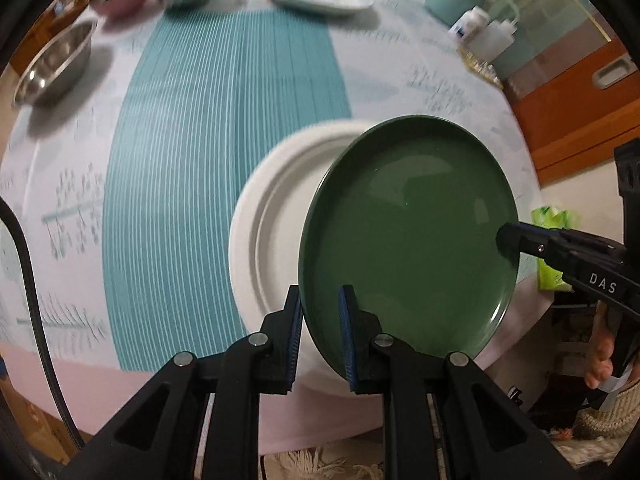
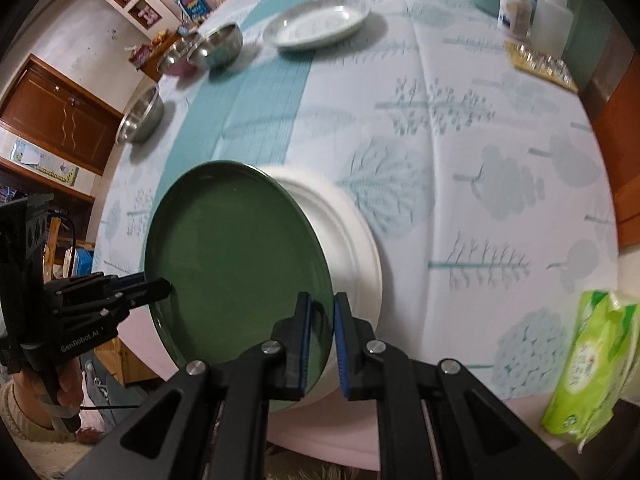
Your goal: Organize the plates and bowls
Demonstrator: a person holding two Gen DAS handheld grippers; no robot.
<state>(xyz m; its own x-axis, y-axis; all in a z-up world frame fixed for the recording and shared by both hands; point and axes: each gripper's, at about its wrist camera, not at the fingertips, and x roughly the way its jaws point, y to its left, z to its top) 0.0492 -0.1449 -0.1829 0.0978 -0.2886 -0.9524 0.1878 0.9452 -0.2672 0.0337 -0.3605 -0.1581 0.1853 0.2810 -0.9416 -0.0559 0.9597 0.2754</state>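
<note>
Both grippers are on the same green plate [image 1: 408,236]: the left hand-held gripper [image 1: 320,336] is clamped on its near-left rim and the right hand-held gripper [image 2: 320,344] is pinching the opposite rim, so it's carried between the two. Pretty sure the next bit hinges on the white plate [image 1: 272,216], which sits right underneath and slightly left on the tabletop [image 2: 460,184]. Green one overlaps it but I can't tell if they're touching. Further back: three steel bowls [image 2: 140,118] far left and a white oval dish [image 2: 316,24], all blurry.
</note>
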